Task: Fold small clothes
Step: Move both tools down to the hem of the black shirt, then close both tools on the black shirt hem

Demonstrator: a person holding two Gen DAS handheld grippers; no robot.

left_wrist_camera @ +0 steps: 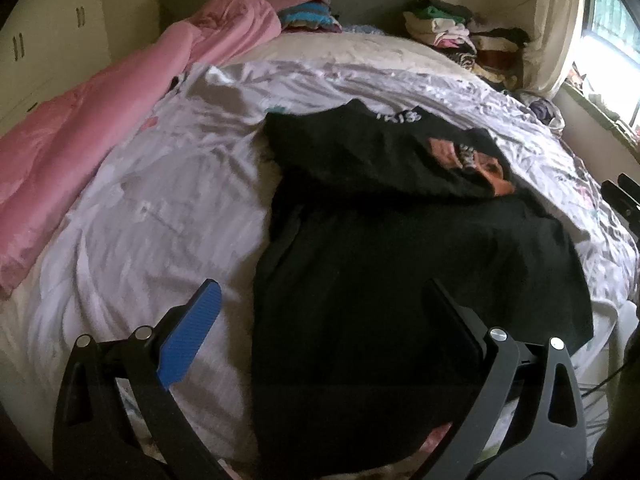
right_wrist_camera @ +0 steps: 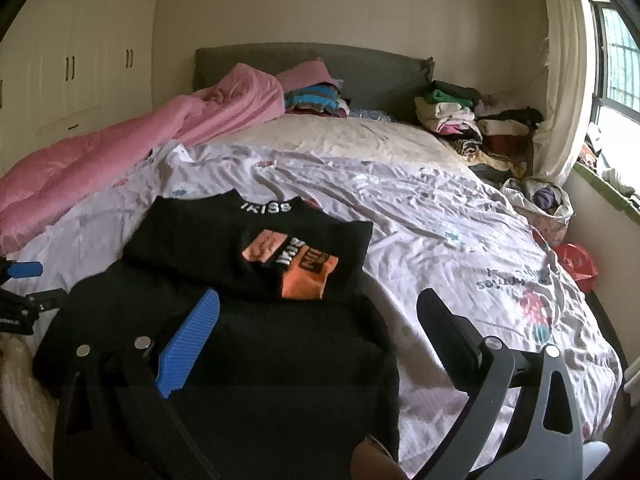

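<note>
A black garment (left_wrist_camera: 400,264) with white lettering and an orange print lies on the pale bedsheet (left_wrist_camera: 152,216), its upper part folded down over the lower part. It also shows in the right wrist view (right_wrist_camera: 248,320). My left gripper (left_wrist_camera: 324,300) is open and empty, hovering over the garment's near left edge. My right gripper (right_wrist_camera: 320,308) is open and empty, over the garment's near right part. The left gripper's blue pad (right_wrist_camera: 24,270) shows at the left edge of the right wrist view.
A pink duvet (right_wrist_camera: 120,148) lies along the bed's left side. Stacks of folded clothes (right_wrist_camera: 460,116) sit by the grey headboard (right_wrist_camera: 360,68). A bag of clothes (right_wrist_camera: 548,204) and a red bag (right_wrist_camera: 576,264) sit at the right, under the window.
</note>
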